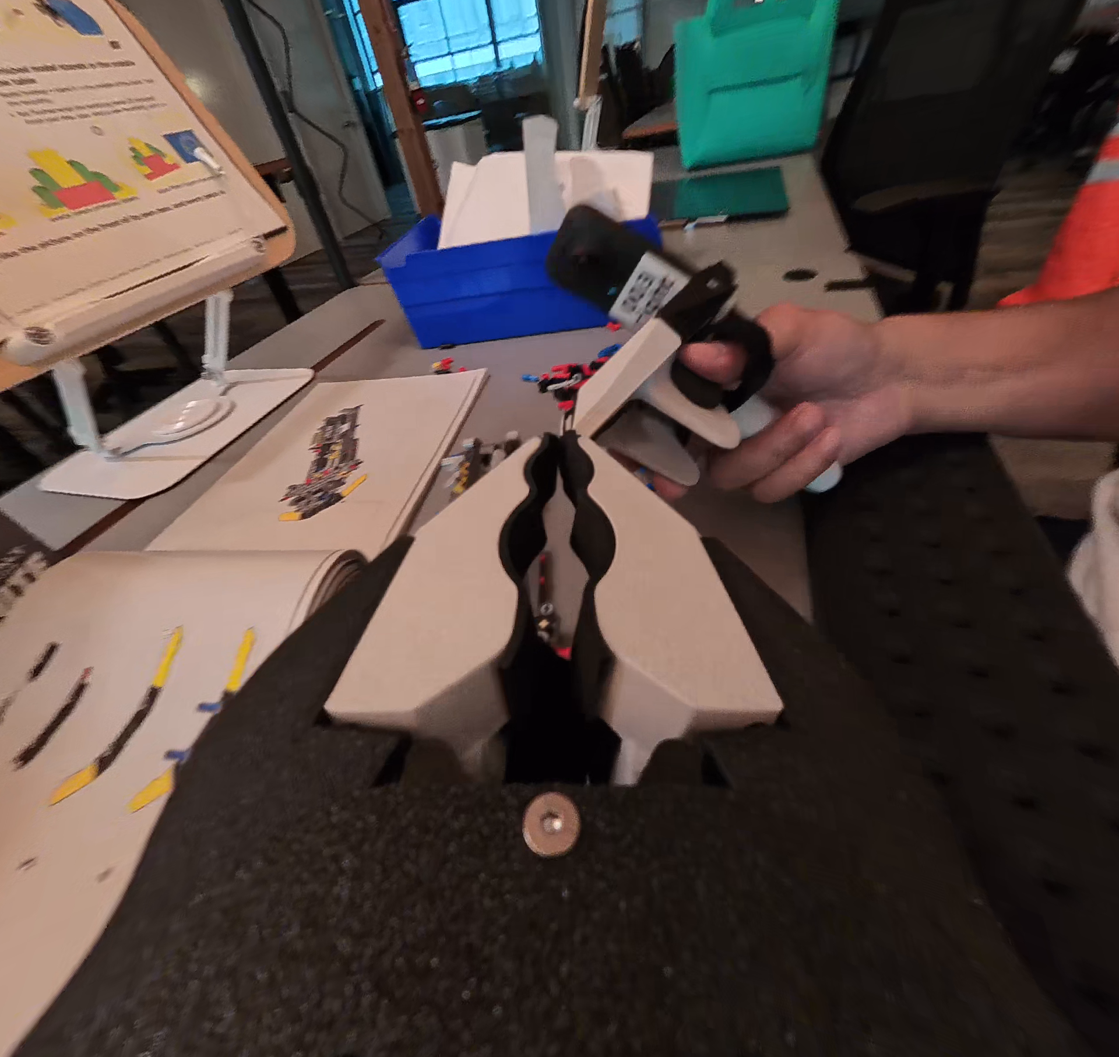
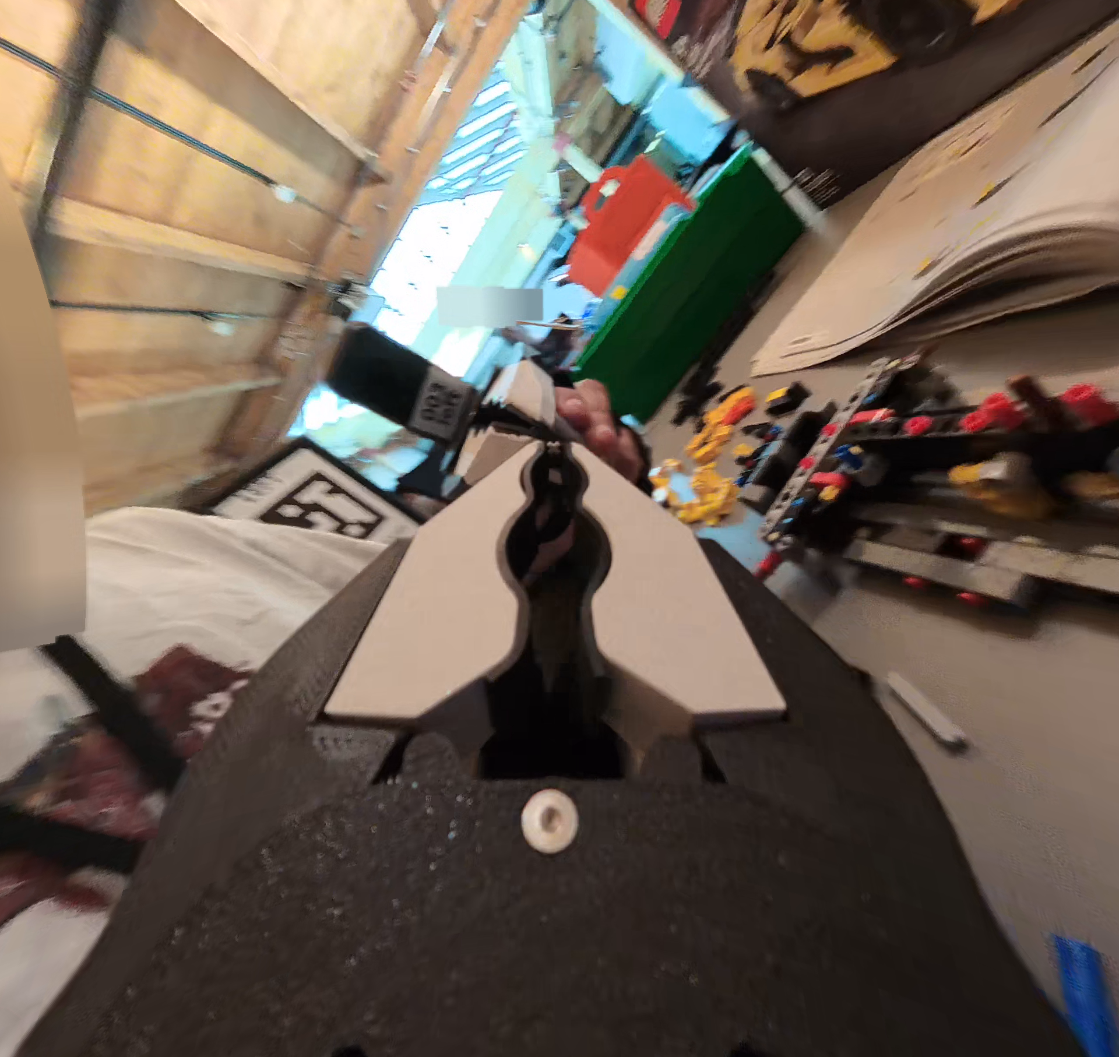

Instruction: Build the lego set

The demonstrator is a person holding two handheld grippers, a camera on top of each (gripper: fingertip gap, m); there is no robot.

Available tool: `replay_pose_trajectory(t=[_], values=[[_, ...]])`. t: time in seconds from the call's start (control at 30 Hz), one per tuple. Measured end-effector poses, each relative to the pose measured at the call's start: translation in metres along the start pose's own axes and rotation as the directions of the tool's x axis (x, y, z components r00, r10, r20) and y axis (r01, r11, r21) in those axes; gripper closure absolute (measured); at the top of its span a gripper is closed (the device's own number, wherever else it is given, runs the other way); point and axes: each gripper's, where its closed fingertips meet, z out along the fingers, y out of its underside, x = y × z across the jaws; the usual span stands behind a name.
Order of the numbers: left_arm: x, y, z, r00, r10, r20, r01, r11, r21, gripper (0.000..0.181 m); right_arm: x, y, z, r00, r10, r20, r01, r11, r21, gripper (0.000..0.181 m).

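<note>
Lego chassis [image 2: 944, 483] — right wrist view only

A grey table [image 1: 714, 519] carries an open instruction book [image 1: 339, 483], blue bin [image 1: 496, 295], and loose bricks [image 2: 708, 471].

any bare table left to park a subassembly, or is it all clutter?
Bare grey table lies on the near side of the part-built chassis, holding only a small white stick. Crowded: yellow parts pile and open instruction book. Red-black loose pieces fill the strip before the blue bin.
</note>
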Motion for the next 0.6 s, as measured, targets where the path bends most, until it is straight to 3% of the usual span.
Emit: replay_pose_trajectory(t=[0.2,0.3,0.6], values=[[0.006,-0.019,-0.005,0.983,-0.145,-0.114,0.157,0.982,0.106,0.181,-0.019,-0.002,0.002,0.975,0.135,0.175,-0.139,0.99,0.01,0.179],[0.004,-0.025,-0.004,0.973,-0.192,-0.126,0.209,0.968,0.141,0.181,-0.022,-0.008,0.003,0.979,0.093,0.181,-0.106,0.993,0.06,0.179],[0.005,-0.021,-0.002,1.0,0.003,-0.01,-0.002,0.992,0.127,0.179,-0.021,-0.01,-0.002,0.991,0.018,0.131,-0.028,0.997,0.078,0.179]])
